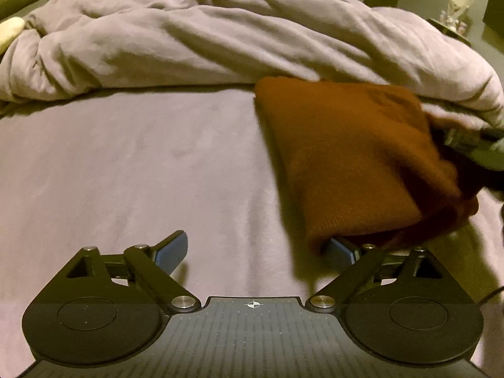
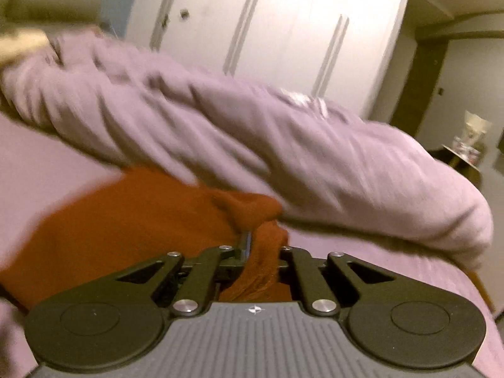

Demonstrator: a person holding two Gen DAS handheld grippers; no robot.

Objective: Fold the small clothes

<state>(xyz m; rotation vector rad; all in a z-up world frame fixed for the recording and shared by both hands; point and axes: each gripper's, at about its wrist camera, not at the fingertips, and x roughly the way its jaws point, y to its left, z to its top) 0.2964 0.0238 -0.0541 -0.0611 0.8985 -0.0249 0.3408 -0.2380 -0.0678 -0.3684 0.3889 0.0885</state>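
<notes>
Both grippers (image 1: 256,253) (image 2: 260,252): black linkage arms w/ silver screws, blue pads (image 1: 171,253), ribbed grey base

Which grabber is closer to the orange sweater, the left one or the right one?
Right. The right gripper is shut on a bunched part of the orange sweater. The left gripper is open at the sweater's near edge, one fingertip tucked under the hem, the other apart over the bedsheet.

Left hand-held gripper (image 1: 256,253) spread wide over the bed (image 1: 126,173), right pad under a folded rust-brown garment's (image 1: 352,157) near edge. Beyond, rumpled lilac duvet (image 1: 220,41).
</notes>
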